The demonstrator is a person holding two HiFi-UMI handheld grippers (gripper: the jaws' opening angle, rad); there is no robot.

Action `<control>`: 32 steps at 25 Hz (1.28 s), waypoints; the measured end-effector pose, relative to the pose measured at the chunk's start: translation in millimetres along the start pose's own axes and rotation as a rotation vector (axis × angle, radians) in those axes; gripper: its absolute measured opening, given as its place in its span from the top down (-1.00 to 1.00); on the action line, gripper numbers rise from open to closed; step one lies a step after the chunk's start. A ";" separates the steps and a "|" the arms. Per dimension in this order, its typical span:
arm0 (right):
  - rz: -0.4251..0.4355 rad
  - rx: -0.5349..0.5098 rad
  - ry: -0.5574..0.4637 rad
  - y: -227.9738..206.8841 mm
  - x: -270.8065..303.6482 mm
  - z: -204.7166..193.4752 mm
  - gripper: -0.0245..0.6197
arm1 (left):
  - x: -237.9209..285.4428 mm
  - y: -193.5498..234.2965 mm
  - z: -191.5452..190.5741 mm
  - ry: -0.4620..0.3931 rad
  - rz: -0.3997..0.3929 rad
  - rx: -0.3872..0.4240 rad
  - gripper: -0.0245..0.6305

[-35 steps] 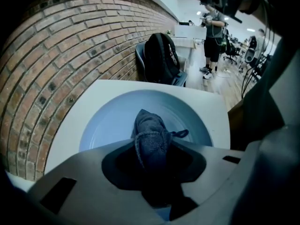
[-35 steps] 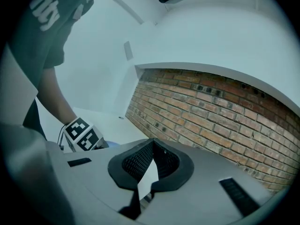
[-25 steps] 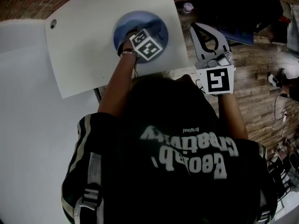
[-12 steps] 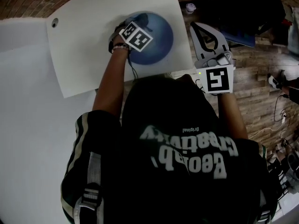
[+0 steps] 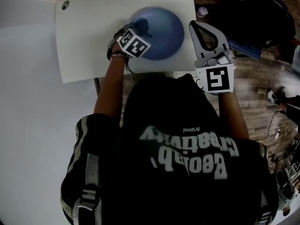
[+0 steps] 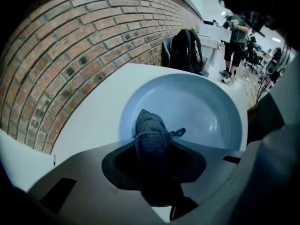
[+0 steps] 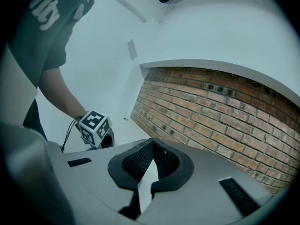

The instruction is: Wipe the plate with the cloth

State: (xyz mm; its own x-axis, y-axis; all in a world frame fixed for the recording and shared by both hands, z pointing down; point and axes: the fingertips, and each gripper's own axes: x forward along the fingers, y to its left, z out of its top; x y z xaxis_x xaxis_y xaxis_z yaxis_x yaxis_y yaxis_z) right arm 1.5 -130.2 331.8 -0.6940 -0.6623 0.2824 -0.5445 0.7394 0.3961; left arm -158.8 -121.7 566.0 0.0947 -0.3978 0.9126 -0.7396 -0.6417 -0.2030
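Note:
A pale blue plate sits on the white table near its right edge. My left gripper is over the plate's left part, shut on a bunched dark grey cloth. In the left gripper view the cloth's tip rests on the near side of the plate, and my left gripper is around it. My right gripper is held just right of the plate, past the table's edge. It is shut with nothing in it. The right gripper view has my right gripper facing a brick wall, with the left gripper's marker cube at lower left.
A round hole is in the table's far left corner. A dark backpack stands beyond the table, and a small cup sits on the wooden floor. A person stands far off. The brick wall runs along the table's left.
My left gripper has slid with the cloth from the middle of the plate to its left part. The right gripper has stayed where it was.

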 end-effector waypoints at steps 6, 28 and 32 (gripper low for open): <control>0.027 -0.018 -0.021 4.6 -0.8 5.6 0.94 | -12.1 -30.6 -16.8 -0.002 -0.022 -0.014 0.51; 0.026 -0.014 -0.009 10.1 -20.4 -3.5 0.94 | -25.1 -127.1 20.9 -0.142 -0.246 0.108 0.51; -0.005 -0.009 0.002 4.3 -26.3 -7.2 0.94 | -16.5 -136.5 37.0 -0.152 -0.273 0.159 0.51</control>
State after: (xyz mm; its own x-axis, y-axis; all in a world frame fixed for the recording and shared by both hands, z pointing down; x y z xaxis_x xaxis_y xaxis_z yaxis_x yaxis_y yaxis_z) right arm 20.8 -110.5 332.3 -0.6902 -0.6664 0.2820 -0.5438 0.7348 0.4055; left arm -34.8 -51.8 565.5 0.3811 -0.2829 0.8802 -0.5612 -0.8273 -0.0230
